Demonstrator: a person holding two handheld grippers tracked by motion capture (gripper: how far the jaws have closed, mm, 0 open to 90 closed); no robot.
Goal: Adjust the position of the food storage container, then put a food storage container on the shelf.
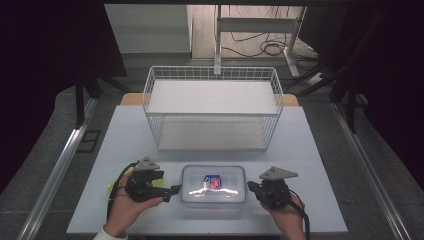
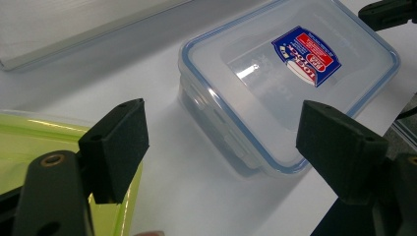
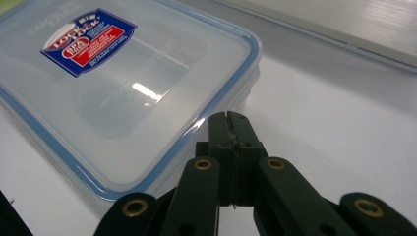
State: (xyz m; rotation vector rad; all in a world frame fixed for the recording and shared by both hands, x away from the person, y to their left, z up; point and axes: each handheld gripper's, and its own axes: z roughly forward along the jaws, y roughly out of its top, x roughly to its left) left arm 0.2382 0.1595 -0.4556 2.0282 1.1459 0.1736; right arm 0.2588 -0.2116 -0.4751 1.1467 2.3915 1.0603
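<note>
Clear lidded food container sits on white table before wire basket; left gripper spread beside it, right gripper pressed together at its edge.

On the desk, 1 clear lidded container, 1 white wire basket and 1 yellow-green sheet are counted; 2 grippers are seen: left gripper, right gripper.
</note>
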